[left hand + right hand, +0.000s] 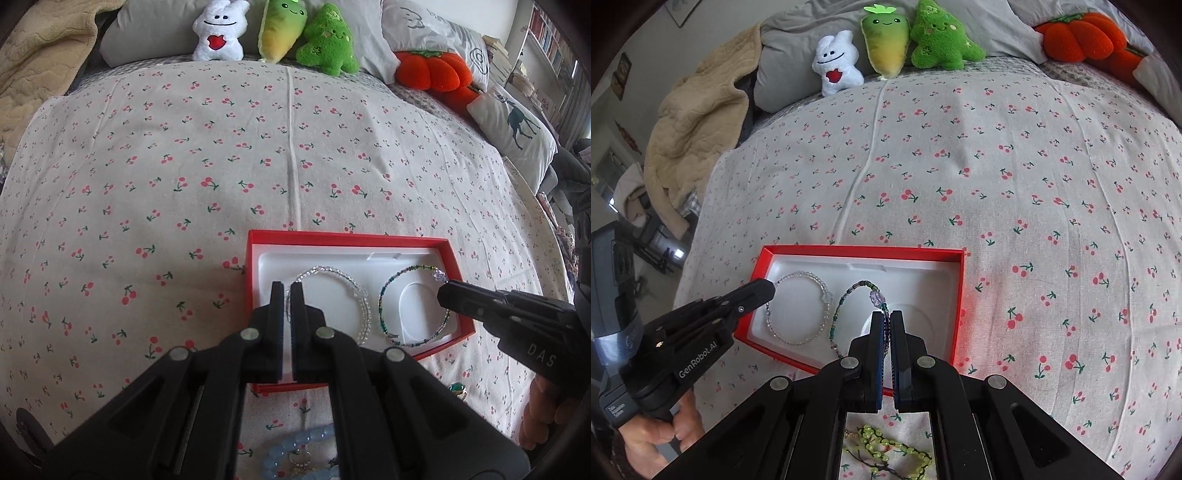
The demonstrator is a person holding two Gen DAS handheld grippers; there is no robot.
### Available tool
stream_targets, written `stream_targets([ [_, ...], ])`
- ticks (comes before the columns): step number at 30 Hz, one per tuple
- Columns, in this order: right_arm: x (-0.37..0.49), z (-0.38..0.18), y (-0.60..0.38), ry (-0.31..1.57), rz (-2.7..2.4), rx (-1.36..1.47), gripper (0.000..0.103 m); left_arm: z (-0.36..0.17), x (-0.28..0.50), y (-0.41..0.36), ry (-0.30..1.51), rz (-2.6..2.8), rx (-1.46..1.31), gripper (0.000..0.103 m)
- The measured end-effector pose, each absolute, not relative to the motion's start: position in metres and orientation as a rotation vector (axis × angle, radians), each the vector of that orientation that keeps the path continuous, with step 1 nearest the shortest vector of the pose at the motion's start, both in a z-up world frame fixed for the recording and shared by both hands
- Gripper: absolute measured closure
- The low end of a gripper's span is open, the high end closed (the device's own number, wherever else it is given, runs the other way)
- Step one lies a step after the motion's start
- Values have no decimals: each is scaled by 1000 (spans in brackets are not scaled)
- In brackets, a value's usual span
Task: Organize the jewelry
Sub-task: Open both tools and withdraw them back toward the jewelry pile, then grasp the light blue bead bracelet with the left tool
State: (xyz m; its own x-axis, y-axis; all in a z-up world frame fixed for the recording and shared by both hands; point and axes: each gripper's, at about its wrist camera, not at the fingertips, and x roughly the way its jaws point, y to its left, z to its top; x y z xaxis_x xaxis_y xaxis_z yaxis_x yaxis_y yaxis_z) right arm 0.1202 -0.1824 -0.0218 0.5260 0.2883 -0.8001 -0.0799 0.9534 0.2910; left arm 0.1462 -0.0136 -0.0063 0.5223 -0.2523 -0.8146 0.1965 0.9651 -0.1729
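Note:
A red box (255, 280) (956, 295) with a white insert lies on the cherry-print bedspread. In it lie a clear beaded bracelet (364, 314) (822, 325) on the left and a green beaded bracelet (386, 326) (842, 301) on the right. My left gripper (287, 290) (768, 288) is shut on the clear bracelet's left side. My right gripper (887, 319) (443, 293) is shut on the green bracelet's right side, inside the box.
Near me, outside the box, lie a pale blue bead bracelet (291, 448), a green ring (458, 388) and a yellow-green bead string (886, 446). Plush toys (273, 31) and pillows line the far edge; a beige blanket (690, 129) lies far left.

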Motion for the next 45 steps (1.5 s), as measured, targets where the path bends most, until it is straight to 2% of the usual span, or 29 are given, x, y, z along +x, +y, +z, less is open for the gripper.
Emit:
stream_targets([
  [3, 120, -20, -184, 983, 209, 229, 98, -2, 144, -16, 975, -279, -69, 99],
  [4, 119, -18, -185, 982, 208, 233, 93, 1, 142, -16, 969, -284, -68, 98],
  [8, 112, -8, -186, 977, 214, 219, 91, 15, 130, -20, 953, -319, -40, 71],
  [10, 104, -2, -186, 975, 211, 202, 91, 21, 120, -19, 947, -318, -19, 62],
  [12, 95, 3, -188, 972, 212, 192, 91, 24, 111, -16, 949, -316, -6, 48],
  [18, 64, 13, -187, 972, 214, 146, 90, 27, 84, -5, 969, -289, 17, 26],
  [27, 32, 6, -184, 1020, 210, 101, 81, 18, 53, 10, 1035, -259, 29, 22],
  [29, 27, 1, -185, 1029, 207, 101, 69, 13, 47, 14, 1045, -258, 34, 22],
  [30, 24, -1, -186, 1033, 204, 104, 47, 11, 44, 16, 1049, -256, 38, 22],
  [31, 21, -3, -187, 1030, 200, 106, 34, 8, 42, 18, 1054, -254, 41, 22],
  [45, -13, -51, -195, 1024, 166, 26, 29, -40, 14, 34, 1050, -290, 108, 22],
])
